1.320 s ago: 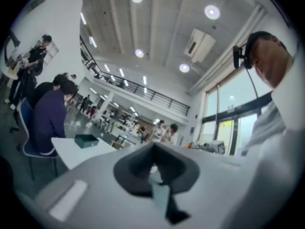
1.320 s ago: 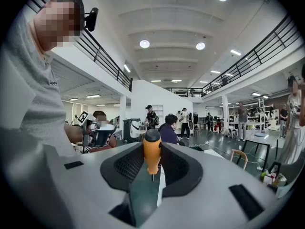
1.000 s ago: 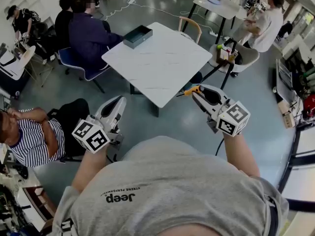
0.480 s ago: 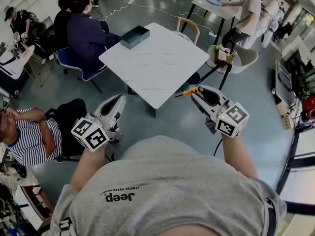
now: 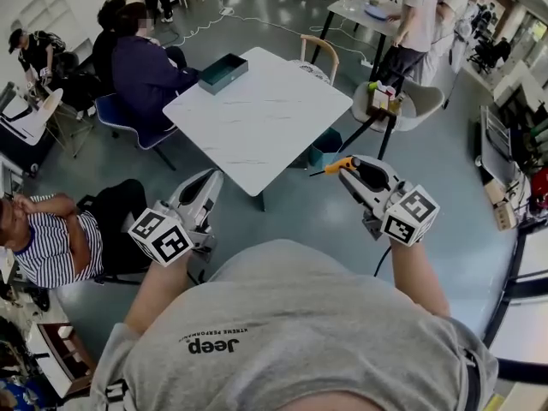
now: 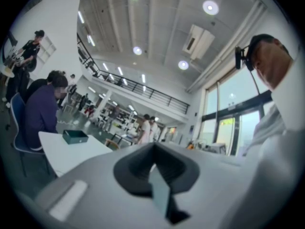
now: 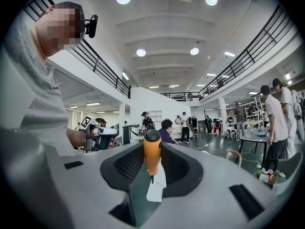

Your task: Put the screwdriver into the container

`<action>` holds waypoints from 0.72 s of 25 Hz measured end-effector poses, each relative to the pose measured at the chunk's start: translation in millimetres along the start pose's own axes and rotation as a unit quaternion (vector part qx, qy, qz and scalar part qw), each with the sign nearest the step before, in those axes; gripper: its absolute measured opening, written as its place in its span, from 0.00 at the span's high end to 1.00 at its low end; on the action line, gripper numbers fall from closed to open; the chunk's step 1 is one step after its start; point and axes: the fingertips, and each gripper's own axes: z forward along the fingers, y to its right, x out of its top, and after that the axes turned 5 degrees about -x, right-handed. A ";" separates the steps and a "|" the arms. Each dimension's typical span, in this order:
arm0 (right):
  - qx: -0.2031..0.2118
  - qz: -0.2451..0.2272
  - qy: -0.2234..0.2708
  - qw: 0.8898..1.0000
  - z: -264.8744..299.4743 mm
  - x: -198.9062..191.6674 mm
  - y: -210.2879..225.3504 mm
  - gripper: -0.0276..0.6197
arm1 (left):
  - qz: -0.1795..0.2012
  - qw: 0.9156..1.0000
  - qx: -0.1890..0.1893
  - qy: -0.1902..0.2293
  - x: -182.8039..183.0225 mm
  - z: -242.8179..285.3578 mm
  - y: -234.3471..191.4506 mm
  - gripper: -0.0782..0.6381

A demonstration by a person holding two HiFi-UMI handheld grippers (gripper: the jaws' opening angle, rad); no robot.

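Big and busy, the hall is filled with people, and a grey floor is seen below. A white square desk (image 5: 257,118) is placed ahead, well apart from both claws. A dark green open box (image 5: 223,73), the container, is set near the far corner of that desk, just beside a seated person, and nothing is seen sticking out of it. The screwdriver with the orange handle (image 7: 152,154) is not in the box yet. It is held in the right claw (image 5: 346,168), whose jaws are closed partway on the handle, with the thin metal end left sticking out to the side. It seems to be gripped by the fat handle so that it is not dropped on the way. The left claw (image 5: 204,182) is kept low on the other side, with its jaws pressed together and nothing between them. It is likely kept out of the way because only one claw is needed. The carrying step seems to be under way, and a long reach across the desk will probably be needed.
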 end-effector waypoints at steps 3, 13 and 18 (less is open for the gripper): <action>0.002 0.003 0.005 1.000 -15.0 -3.5 13.7 0.79 | 0.000 1.000 0.001 -0.007 -8.1 14.5 11.8 0.89; 0.002 0.009 -0.001 1.000 -5.4 -12.9 37.9 0.78 | -0.009 1.000 0.010 -0.011 -10.9 30.9 -9.0 0.89; -0.011 0.003 -0.012 1.000 33.3 -14.9 46.5 0.78 | -0.019 1.000 -0.008 -0.015 -8.6 40.7 -54.9 0.89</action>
